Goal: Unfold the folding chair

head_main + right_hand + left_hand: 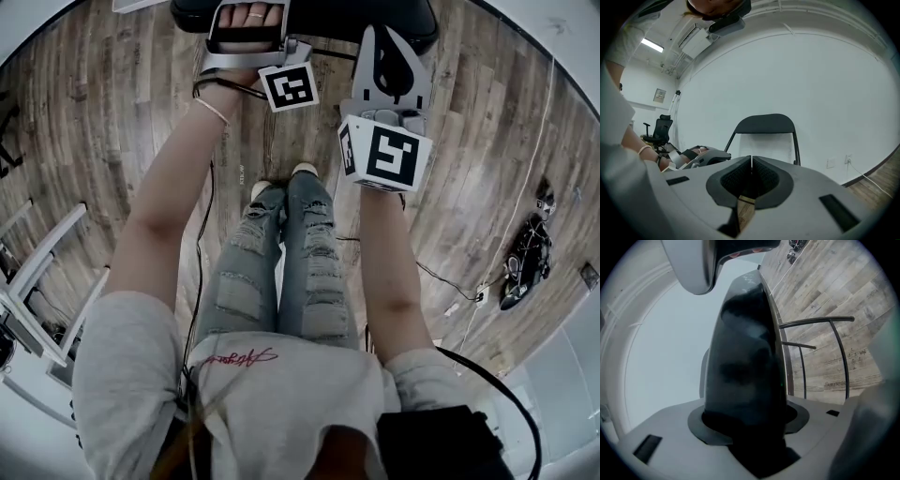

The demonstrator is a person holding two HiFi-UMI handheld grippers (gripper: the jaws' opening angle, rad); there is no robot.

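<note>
Against a white wall (820, 79), on a wood-plank floor (103, 112), a black folding chair (761, 125) is standing upright, its long axis running vertically and its curved backrest (780, 123) rising on top, while its seat (323, 17) is pointing out toward the person. The left gripper (745, 425) is straddling the seat's front edge, jaws spread wide and seemingly not clamping. The right gripper (751, 163) is hovering in front, jaws pressed together on nothing. With the seat apparently lying level, the unfolding is looking nearly finished; the next move is likely calling for sliding the left jaws clear and checking that the legs are sitting square.
</note>
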